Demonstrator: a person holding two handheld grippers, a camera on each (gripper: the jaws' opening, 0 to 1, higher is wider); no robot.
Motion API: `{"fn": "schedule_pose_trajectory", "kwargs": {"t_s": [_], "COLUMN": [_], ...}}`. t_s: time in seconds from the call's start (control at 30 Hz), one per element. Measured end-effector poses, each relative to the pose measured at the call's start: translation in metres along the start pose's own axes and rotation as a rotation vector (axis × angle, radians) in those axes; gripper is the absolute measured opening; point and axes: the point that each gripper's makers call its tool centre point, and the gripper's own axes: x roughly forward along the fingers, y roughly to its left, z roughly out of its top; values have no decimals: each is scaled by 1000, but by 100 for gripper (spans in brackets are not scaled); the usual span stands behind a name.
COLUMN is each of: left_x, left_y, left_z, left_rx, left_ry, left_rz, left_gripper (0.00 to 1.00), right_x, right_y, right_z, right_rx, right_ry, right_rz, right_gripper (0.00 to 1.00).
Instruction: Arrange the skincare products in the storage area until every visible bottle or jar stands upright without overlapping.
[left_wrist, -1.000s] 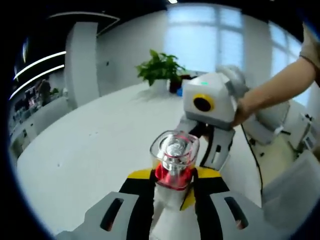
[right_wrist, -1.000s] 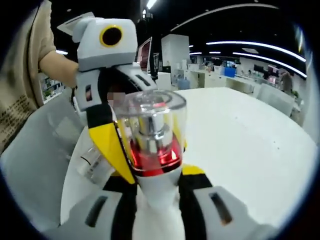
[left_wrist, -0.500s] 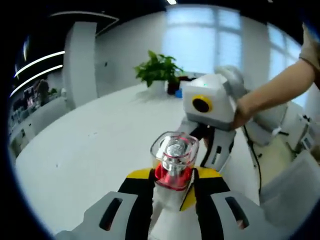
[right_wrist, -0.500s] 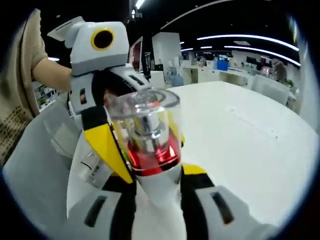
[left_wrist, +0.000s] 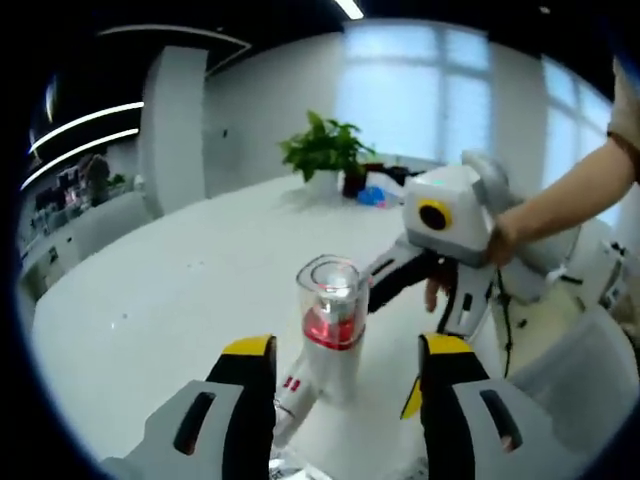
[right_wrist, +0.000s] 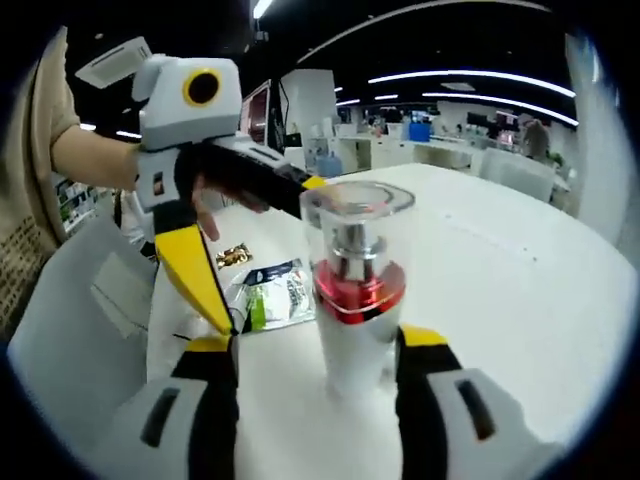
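Observation:
A skincare pump bottle (left_wrist: 328, 330) with a white body, red collar and clear cap stands upright on the white table (left_wrist: 180, 300). My left gripper (left_wrist: 346, 352) is open, its yellow-tipped jaws on either side of the bottle and apart from it. In the right gripper view the same bottle (right_wrist: 358, 300) stands between the jaws of my right gripper (right_wrist: 318, 342), which is also open and not touching it. The right gripper (left_wrist: 432, 292) enters the left gripper view from behind the bottle. The left gripper (right_wrist: 235, 235) comes in from the left of the right gripper view.
A green and white sachet (right_wrist: 270, 300) and small gold pieces (right_wrist: 232, 257) lie on the table by the bottle. A white tube with red marks (left_wrist: 290, 388) lies near the left jaw. A potted plant (left_wrist: 325, 150) stands at the far edge. A grey chair back (right_wrist: 80, 330) is at the side.
Both grippers were shut on the bottle and held it up. Both have now opened and drawn back, and the bottle stands on the table by itself.

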Motion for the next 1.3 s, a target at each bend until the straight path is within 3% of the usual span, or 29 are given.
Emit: {"fn": "schedule_pose_trajectory", "kwargs": {"t_s": [0.33, 0.47, 0.93, 1.17, 1.3], "left_x": [-42, -60, -139, -171, -183], "left_y": [-12, -14, -5, -7, -17], "left_z": [-19, -26, -62, -75, -81], "left_rx": [-72, -104, -244, -261, -236], "left_ry": [-13, -24, -64, -73, -46], "left_rz": [50, 72, 238, 286, 288], "left_gripper": [73, 78, 91, 97, 97], "right_x": [-12, -17, -31, -42, -48], "right_y": [14, 17, 53, 72, 82], "right_z": [10, 17, 16, 20, 29], "right_rx": [44, 88, 165, 230, 241], "right_ry": [-43, -102, -153, -195, -227], "right_rz": [-79, -131, -218, -244, -261], "right_gripper": [78, 84, 95, 97, 99]}}
